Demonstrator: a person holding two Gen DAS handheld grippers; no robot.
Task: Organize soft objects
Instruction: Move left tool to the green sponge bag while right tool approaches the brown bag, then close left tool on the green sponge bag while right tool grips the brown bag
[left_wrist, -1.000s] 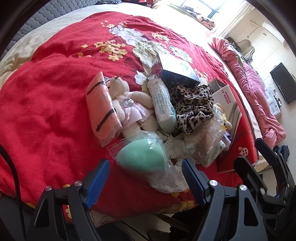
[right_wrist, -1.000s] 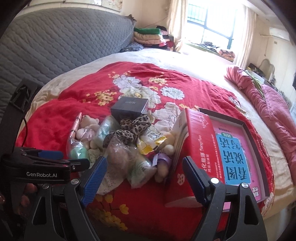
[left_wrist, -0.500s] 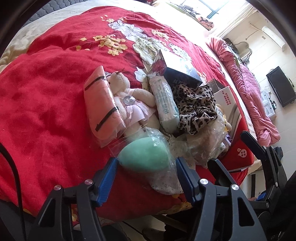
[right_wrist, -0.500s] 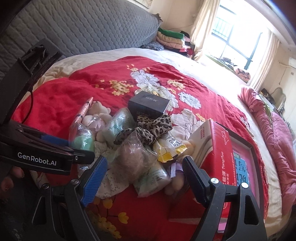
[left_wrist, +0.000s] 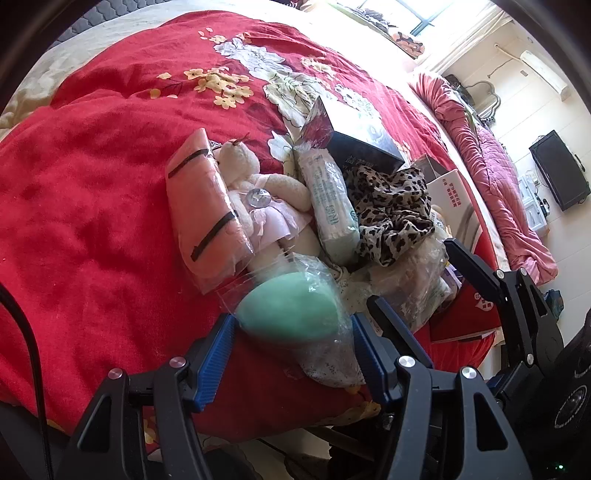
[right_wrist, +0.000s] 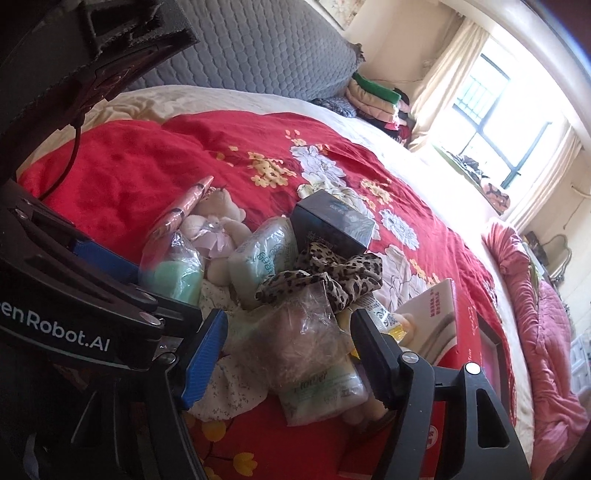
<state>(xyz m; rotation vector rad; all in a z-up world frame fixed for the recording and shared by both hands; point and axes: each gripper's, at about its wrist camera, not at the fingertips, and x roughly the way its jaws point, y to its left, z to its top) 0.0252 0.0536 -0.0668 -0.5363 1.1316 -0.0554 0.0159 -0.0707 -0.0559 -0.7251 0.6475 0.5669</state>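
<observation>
- The left gripper (left_wrist: 291, 334) stands spread around the green sponge (left_wrist: 286, 308), which lies in a clear bag at the near edge of the pile on the red blanket (left_wrist: 92, 206).
- Its jaws have just been closing on that sponge: the blue pads now sit against or just beside the bag on both sides. Whether they press on the sponge itself I cannot tell.
- The sponge's long axis runs across the gap from pad to pad, so by my reading the pinch would take it end to end, not across its narrow waist.
- The right gripper (right_wrist: 286, 349) is spread too, and its jaws have just been closing, with a clear bag of brownish fluff (right_wrist: 295, 332) between them. Its pads look just beside that bag, not yet squeezing.
- Seen from the right gripper, the sponge lies off to its left, beyond the left gripper's body. The left hand is therefore plainly the nearer one for it.
- Further out from both grippers lie a plush bear (left_wrist: 258, 195), a pack of wipes (left_wrist: 328, 203) and a leopard-print cloth (left_wrist: 391, 214).
- The red box (right_wrist: 443, 317) sits to the right of the right gripper and is probably where the soft things go.
</observation>
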